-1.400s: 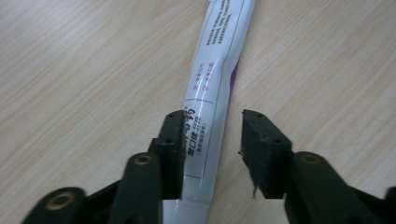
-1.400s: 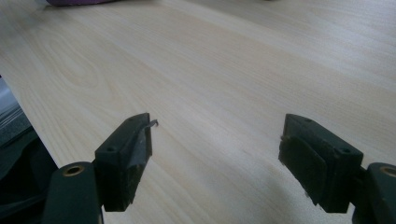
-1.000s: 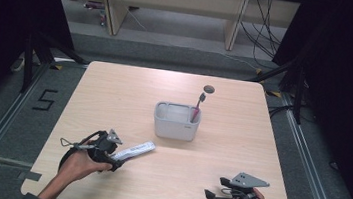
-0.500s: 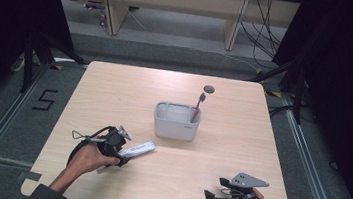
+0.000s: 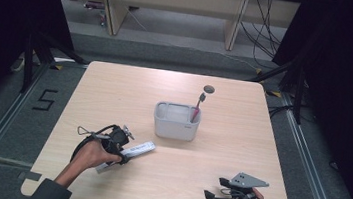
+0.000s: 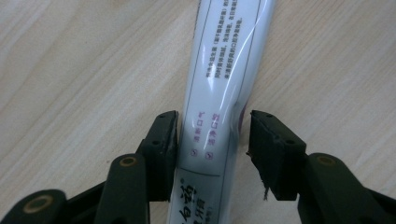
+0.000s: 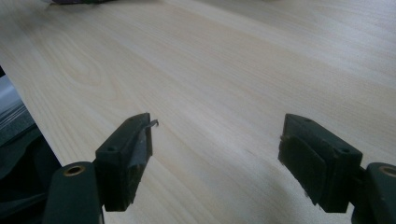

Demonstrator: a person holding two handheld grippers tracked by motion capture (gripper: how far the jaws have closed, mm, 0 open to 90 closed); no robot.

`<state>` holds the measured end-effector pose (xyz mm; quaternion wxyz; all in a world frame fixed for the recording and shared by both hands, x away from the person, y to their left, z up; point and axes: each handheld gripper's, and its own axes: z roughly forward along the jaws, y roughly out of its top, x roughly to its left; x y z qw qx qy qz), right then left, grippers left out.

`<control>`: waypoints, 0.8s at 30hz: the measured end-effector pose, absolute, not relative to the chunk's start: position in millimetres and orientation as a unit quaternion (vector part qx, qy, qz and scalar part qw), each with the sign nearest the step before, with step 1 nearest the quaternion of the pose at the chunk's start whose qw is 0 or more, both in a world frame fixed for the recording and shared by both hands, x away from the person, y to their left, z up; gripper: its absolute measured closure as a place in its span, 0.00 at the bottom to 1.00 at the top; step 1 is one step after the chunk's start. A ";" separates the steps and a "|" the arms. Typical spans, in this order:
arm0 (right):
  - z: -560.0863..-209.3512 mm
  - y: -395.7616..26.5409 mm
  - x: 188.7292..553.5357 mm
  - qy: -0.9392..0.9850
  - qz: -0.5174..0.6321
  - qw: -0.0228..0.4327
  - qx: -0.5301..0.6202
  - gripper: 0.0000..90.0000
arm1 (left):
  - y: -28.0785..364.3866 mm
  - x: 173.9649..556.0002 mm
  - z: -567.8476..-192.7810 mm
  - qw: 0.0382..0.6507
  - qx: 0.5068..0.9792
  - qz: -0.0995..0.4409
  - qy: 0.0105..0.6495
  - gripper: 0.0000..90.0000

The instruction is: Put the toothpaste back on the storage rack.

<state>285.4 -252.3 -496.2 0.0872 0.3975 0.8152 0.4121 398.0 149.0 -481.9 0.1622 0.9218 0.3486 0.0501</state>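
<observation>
While the tube lies flat, the pickup is only starting.

Work in hand: taking hold of the tube (image 5: 131, 151), a white toothpaste tube with small print, lying on the counter (image 5: 115, 87) near its left front part.

Left gripper (image 6: 212, 140): its jaws straddle the tube and have just been closing around it. One jaw is at or nearly at the tube's edge; the other stands off, with a strip of wood showing between. The grip is not made yet. In the high view this gripper (image 5: 120, 146) sits over the tube's near half.

Right gripper (image 7: 215, 149): jaws wide apart with nothing between them, just bare wood ahead. In the high view it (image 5: 211, 198) rests low at the counter's right front corner, well apart from everything else.

Bin (image 5: 176, 127): a grey holder near the counter's middle, well beyond the tube. A brush (image 5: 198, 107) with a pink handle stands tilted in its right end.

Done, judged from how things lie: the brush is in the bin, and the left gripper is lined up on the tube.

Left, as a judgement: finish the squeeze, lift the tube, and probably carry it to the bin beside the brush. That destination is a guess from the layout.

Risk: the slick, rounded tube may slide or roll if it is pinched off-centre.
</observation>
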 end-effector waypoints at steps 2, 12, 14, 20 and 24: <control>-496.4 -252.3 284.7 0.813 0.412 0.083 0.404 0.29 | 148.3 399.8 -482.4 0.156 0.924 0.045 0.347 0.61; -496.0 -252.8 285.4 0.816 0.411 0.096 0.395 0.29 | 145.3 407.9 -481.0 0.128 0.932 0.020 0.338 0.67; -496.0 -252.7 285.0 0.816 0.410 0.094 0.397 0.29 | 144.2 407.9 -481.5 0.128 0.931 0.020 0.341 0.67; -496.0 -252.8 285.2 0.816 0.411 0.097 0.394 0.29 | 138.4 409.4 -481.2 0.108 0.935 0.020 0.337 0.68; -495.9 -252.8 285.3 0.816 0.411 0.095 0.395 0.29 | 135.8 410.5 -480.2 0.097 0.939 0.020 0.328 0.71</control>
